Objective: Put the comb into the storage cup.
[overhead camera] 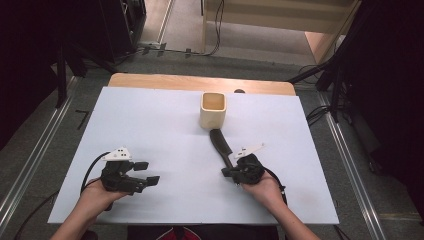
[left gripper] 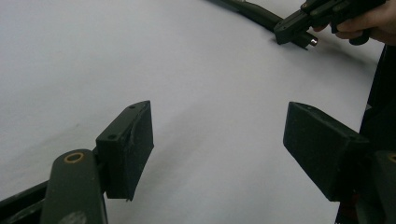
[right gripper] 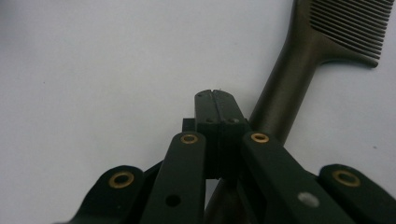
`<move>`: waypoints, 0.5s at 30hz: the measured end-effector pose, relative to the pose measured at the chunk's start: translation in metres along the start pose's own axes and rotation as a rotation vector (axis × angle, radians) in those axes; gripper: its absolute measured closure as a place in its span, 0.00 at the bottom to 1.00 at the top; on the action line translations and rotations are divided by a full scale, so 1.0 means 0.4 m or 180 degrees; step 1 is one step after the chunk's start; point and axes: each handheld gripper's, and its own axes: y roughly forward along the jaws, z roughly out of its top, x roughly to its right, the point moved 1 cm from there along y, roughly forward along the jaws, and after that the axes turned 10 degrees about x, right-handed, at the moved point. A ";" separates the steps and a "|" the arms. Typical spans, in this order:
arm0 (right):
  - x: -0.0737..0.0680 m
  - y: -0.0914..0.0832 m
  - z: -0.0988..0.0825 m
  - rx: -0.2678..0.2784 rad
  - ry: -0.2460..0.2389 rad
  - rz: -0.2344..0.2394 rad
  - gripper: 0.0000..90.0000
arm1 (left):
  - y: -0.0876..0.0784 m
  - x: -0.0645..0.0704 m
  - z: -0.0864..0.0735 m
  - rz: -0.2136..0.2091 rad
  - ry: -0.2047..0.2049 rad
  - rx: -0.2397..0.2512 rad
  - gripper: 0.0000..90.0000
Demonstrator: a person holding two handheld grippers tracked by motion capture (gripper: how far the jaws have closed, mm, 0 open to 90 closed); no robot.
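You worked at a table (overhead camera: 150,80) whose top was covered by a large white sheet (overhead camera: 165,130), with a strip of bare wood showing along the far edge. A cream square cup (overhead camera: 213,110) stood upright on the sheet near that far edge, about mid-width, its mouth open to the ceiling. Just in front of the cup lay a dark comb (overhead camera: 220,144), flat on the sheet, one end close to the cup's near side and its handle running back toward your right hand (overhead camera: 260,186); in the right gripper view the comb (right gripper: 299,70) showed its teeth at the top right and its handle slanting down beneath the tool. Your right gripper (overhead camera: 231,172) had its jaws pressed together with nothing between them, the tips sitting above the handle end of the comb; whether they touched it could not be told. In the left gripper view that same right gripper (left gripper: 299,25) sat at the comb's end. Your left hand (overhead camera: 97,195) rested near the front left of the sheet, well apart from the comb, and your left gripper (overhead camera: 149,172) had its jaws spread wide over bare sheet, holding nothing.
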 end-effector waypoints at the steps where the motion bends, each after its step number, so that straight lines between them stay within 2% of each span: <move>1: 0.003 -0.002 -0.001 0.0001 0.0007 -0.0008 0.97 | 0.000 0.000 0.000 -0.0001 -0.0001 0.0000 0.28; 15: 0.055 -0.040 -0.014 -0.0018 0.0171 -0.0140 0.97 | 0.002 -0.001 0.002 -0.0017 0.0006 0.0017 0.28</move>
